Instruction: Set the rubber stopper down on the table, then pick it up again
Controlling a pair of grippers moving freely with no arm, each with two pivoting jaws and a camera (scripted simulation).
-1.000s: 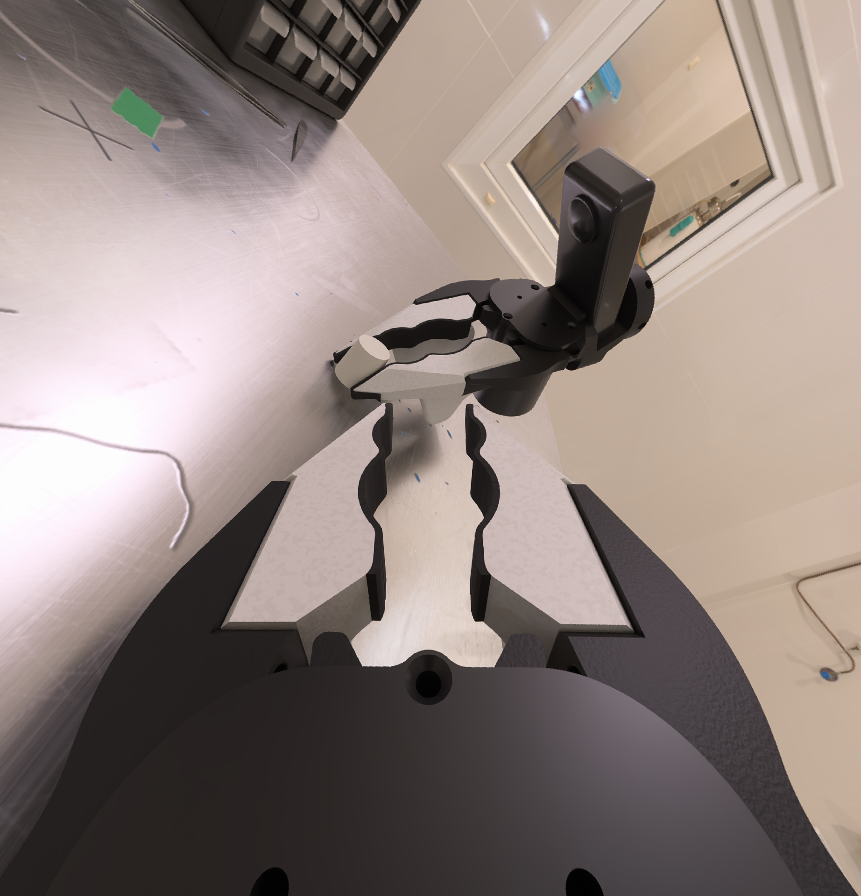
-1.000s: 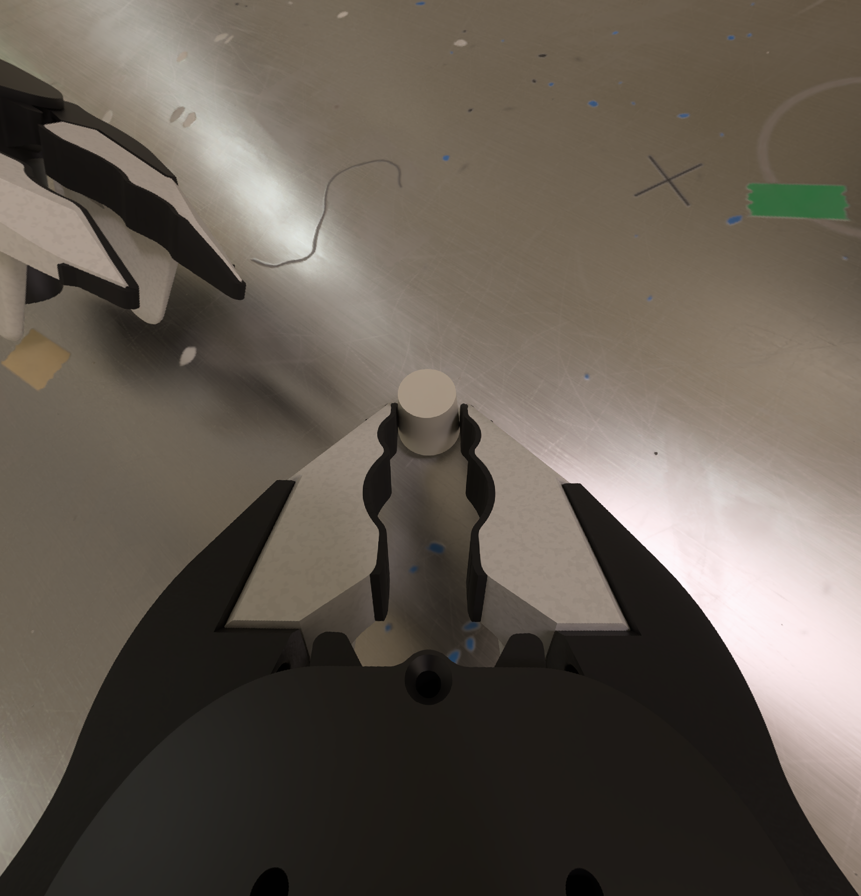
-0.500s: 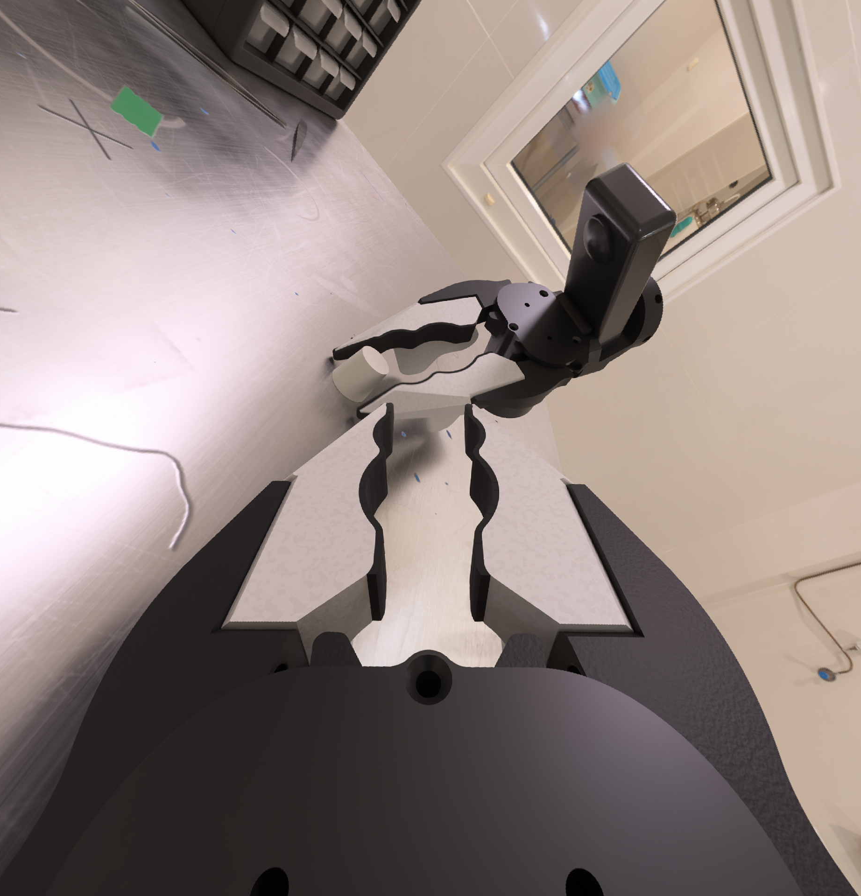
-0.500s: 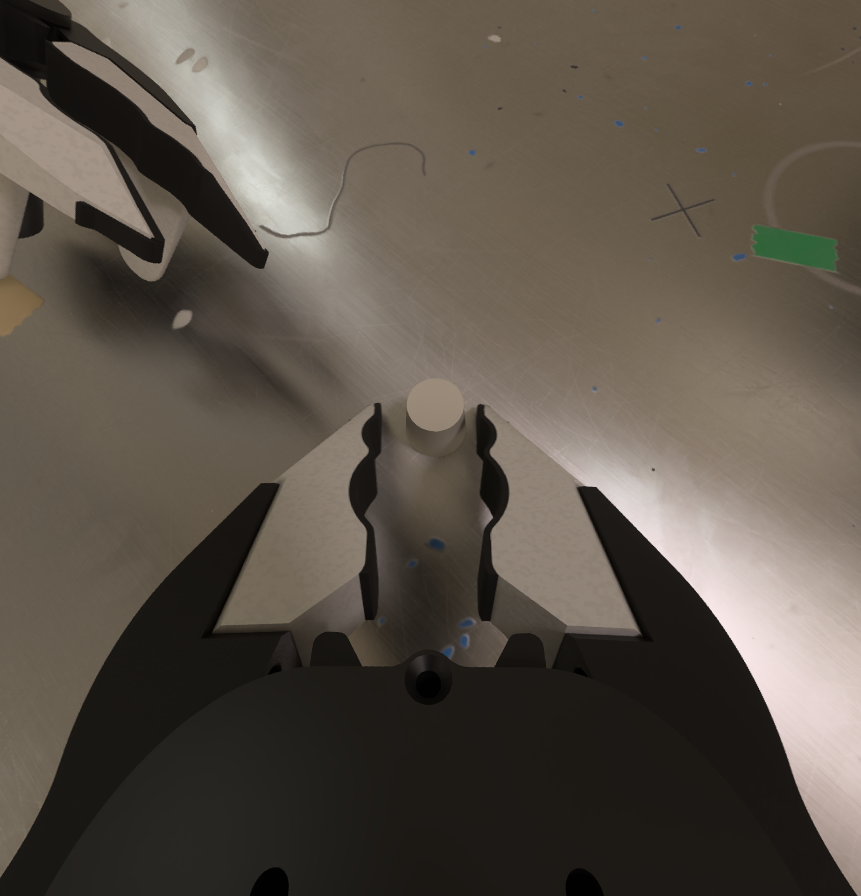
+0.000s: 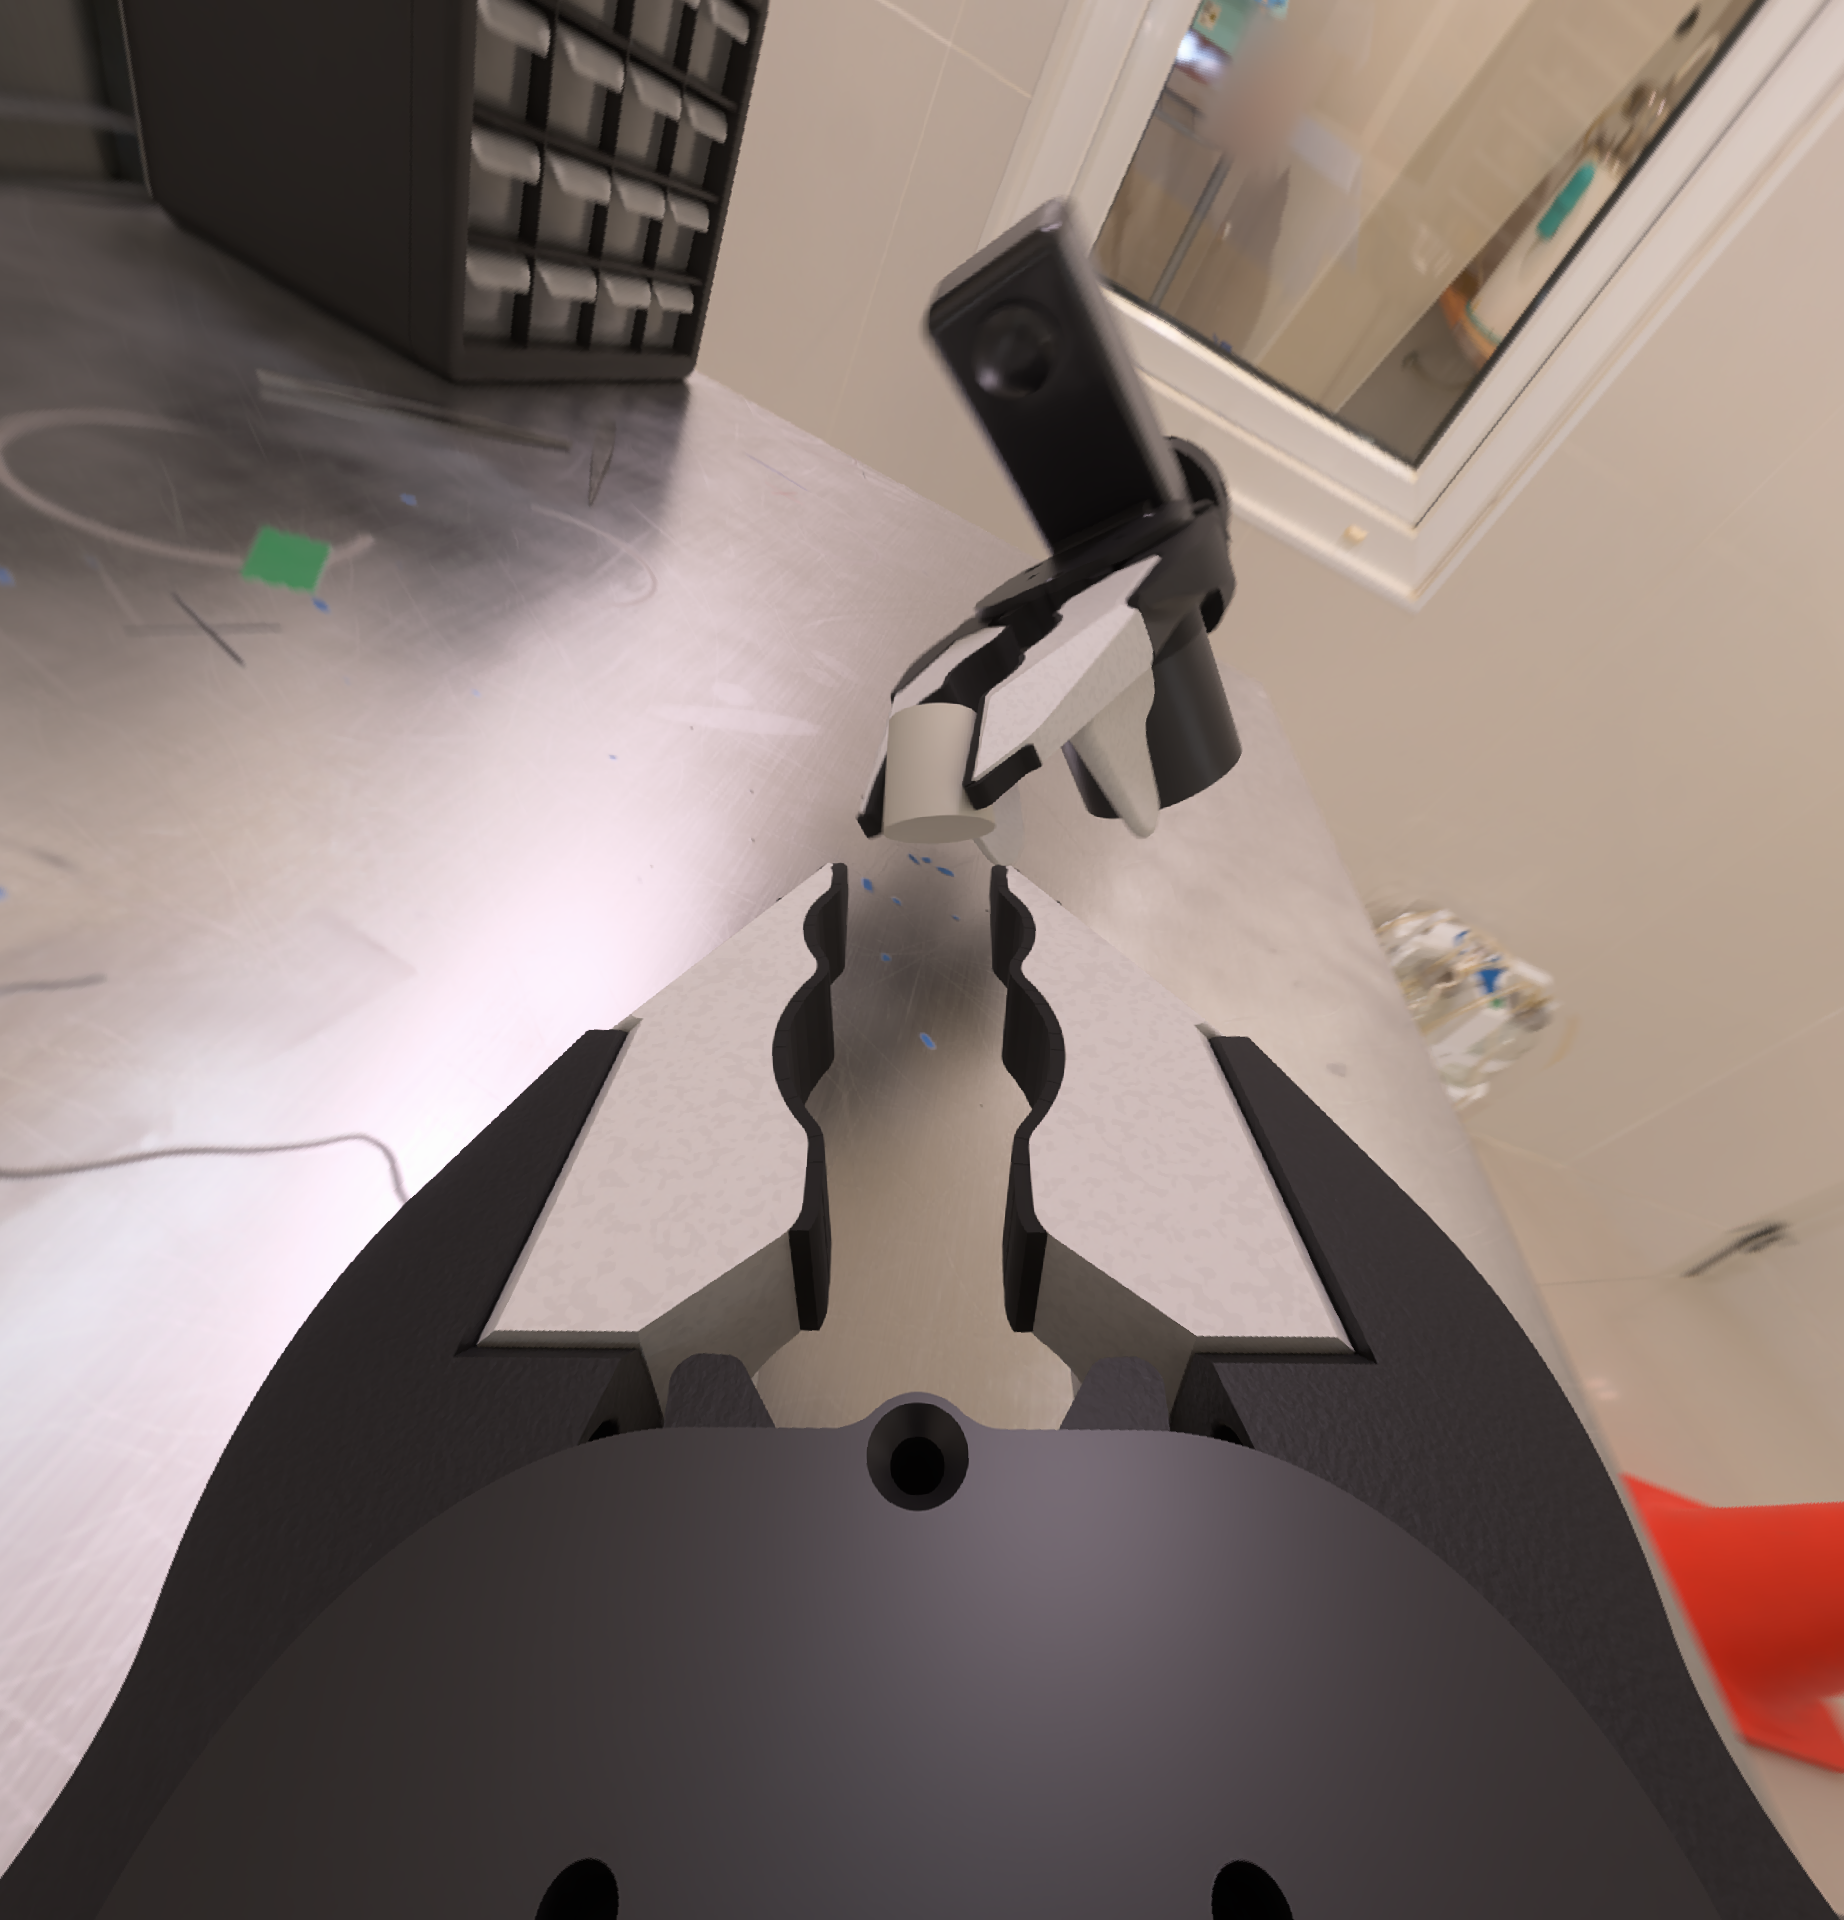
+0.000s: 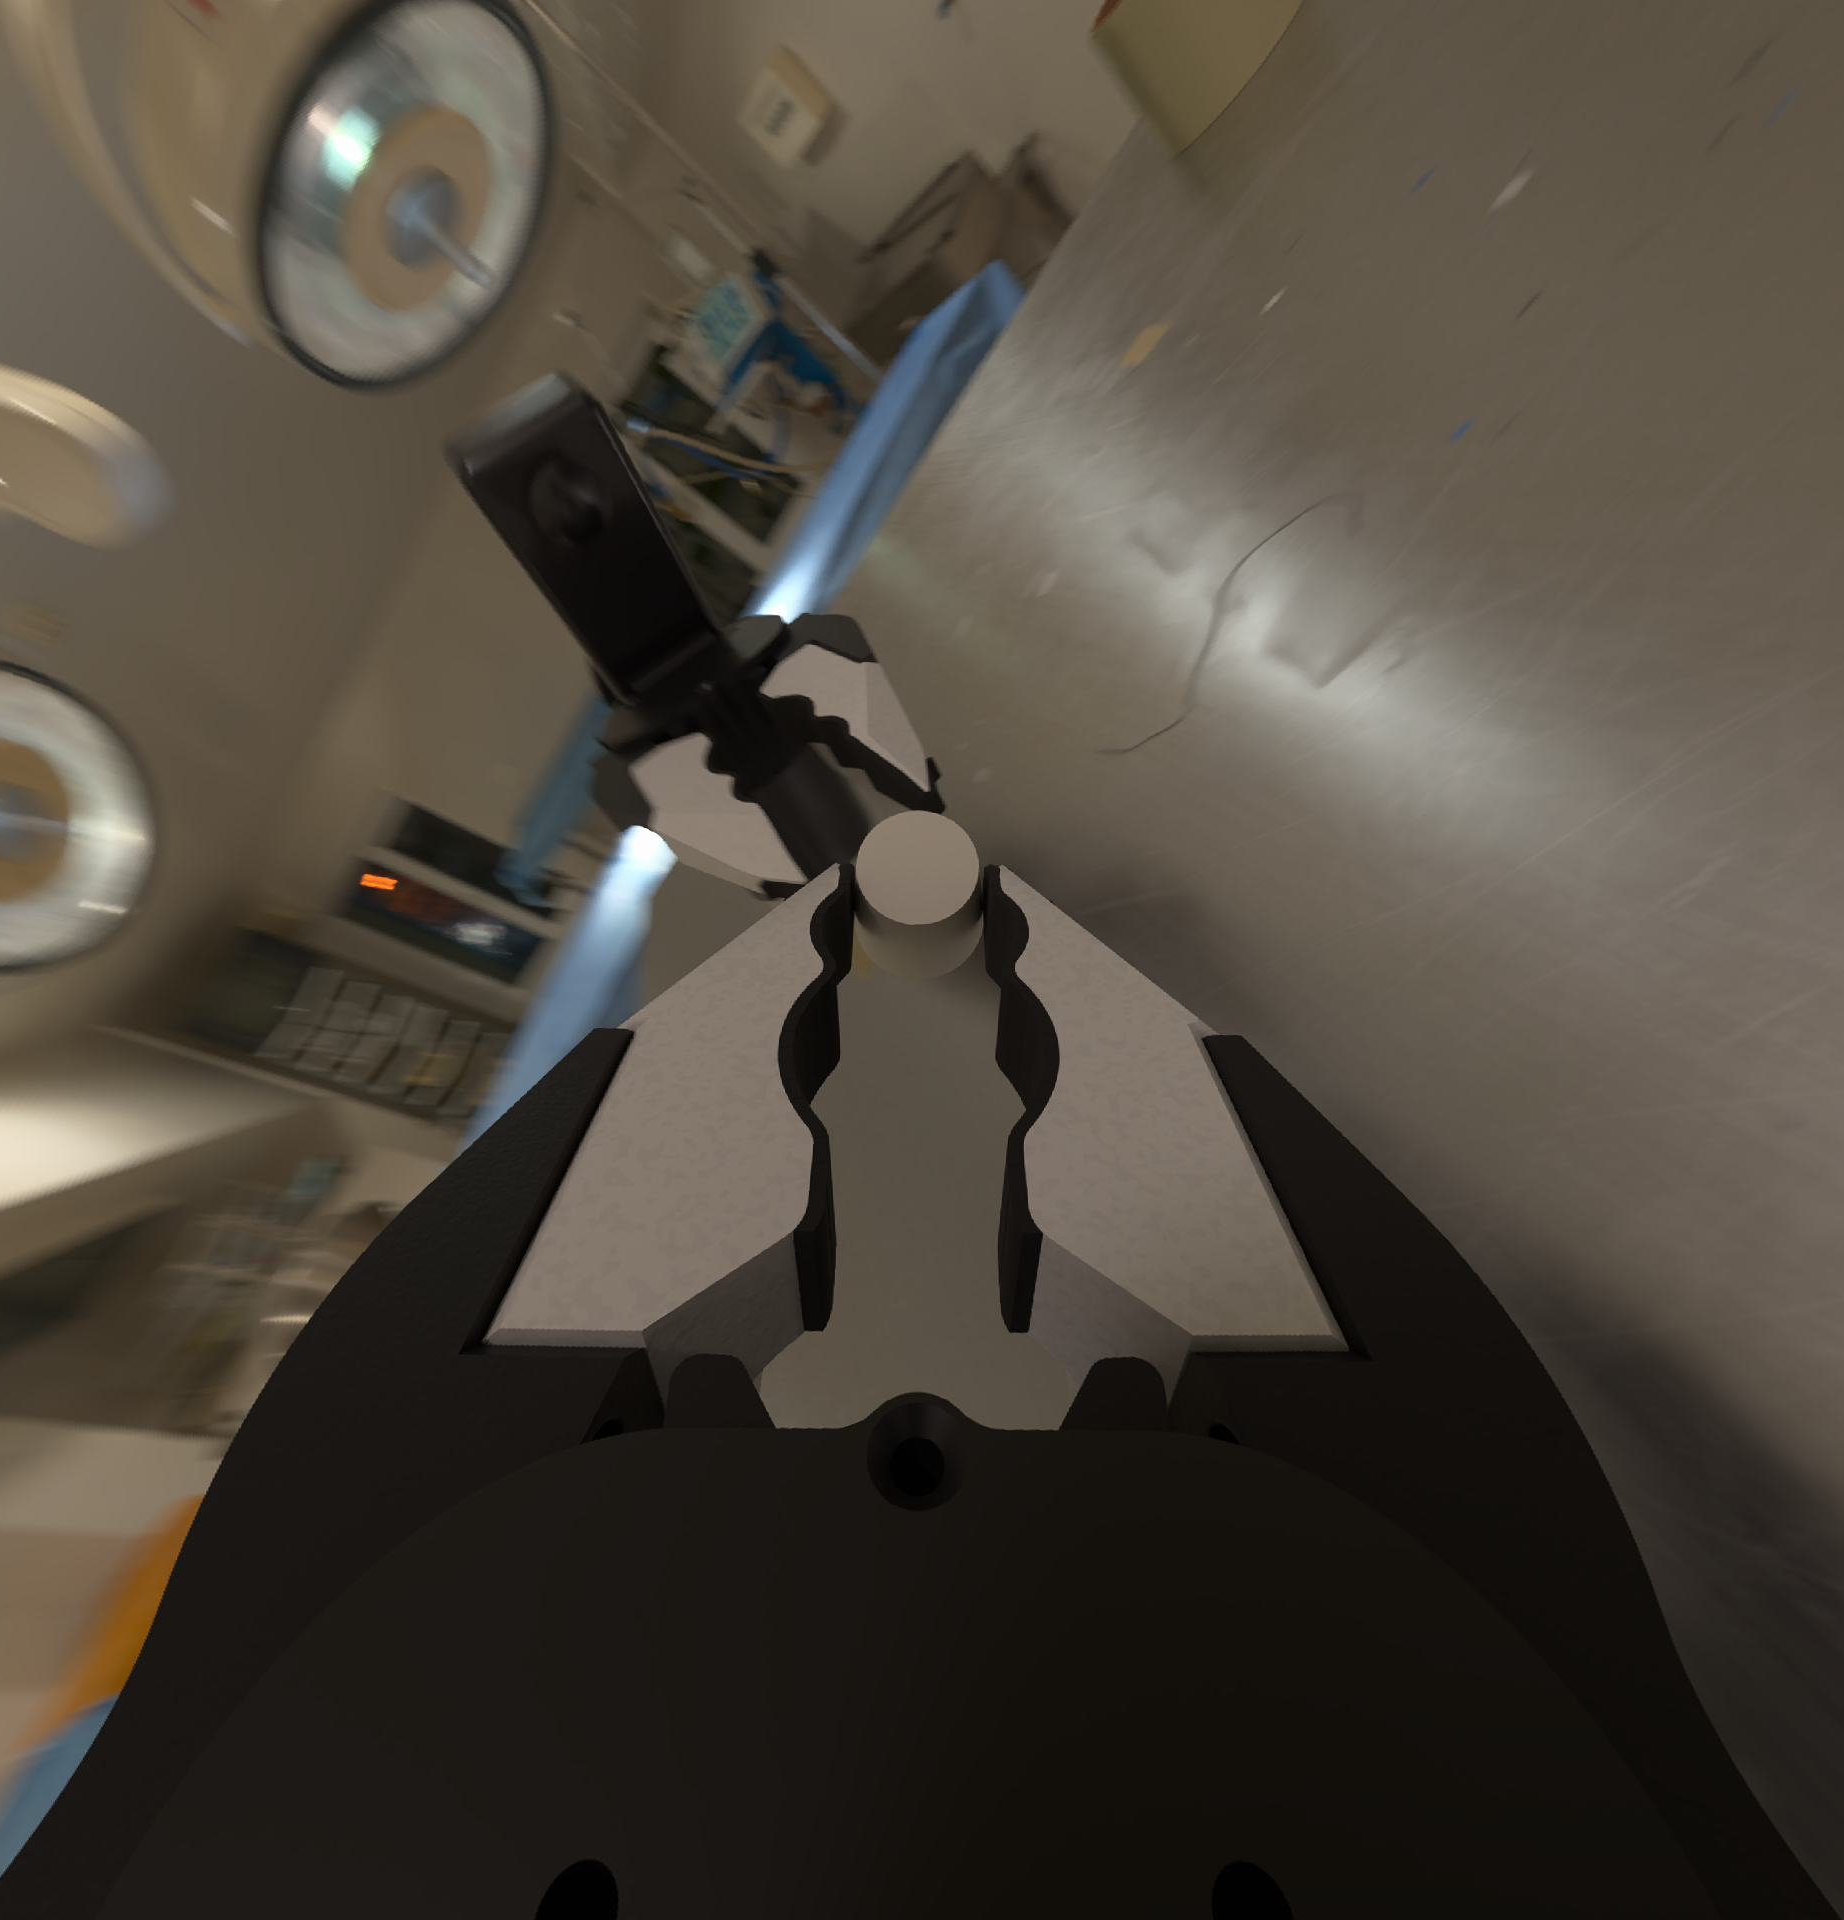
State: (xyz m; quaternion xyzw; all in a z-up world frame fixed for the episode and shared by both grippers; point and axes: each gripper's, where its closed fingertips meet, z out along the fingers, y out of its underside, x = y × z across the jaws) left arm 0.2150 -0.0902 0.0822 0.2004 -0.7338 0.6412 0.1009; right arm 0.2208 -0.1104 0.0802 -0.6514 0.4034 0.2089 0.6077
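Observation:
The rubber stopper (image 6: 918, 883) is a short pale grey cylinder. My right gripper (image 6: 918, 904) is shut on it at the fingertips. In the left wrist view the stopper (image 5: 923, 758) hangs in the right gripper (image 5: 933, 805) just above the steel table (image 5: 378, 831), with its bottom face showing. My left gripper (image 5: 918, 883) is open and empty, with its tips just short of the stopper. In the right wrist view the left gripper (image 6: 840, 821) is right behind the stopper, beside the table (image 6: 1417, 935).
A black drawer cabinet (image 5: 482, 177) stands at the back of the table. A green tape patch (image 5: 286, 558) and a thin grey string (image 5: 222, 1153) lie on the left. A clear plastic object (image 5: 1469, 997) and a red object (image 5: 1770, 1621) lie beyond the table's right edge.
Half a second ago my right gripper was open around the stopper standing on the table. It has shut on the stopper, lifted it and tilted up. The left gripper's view has turned.

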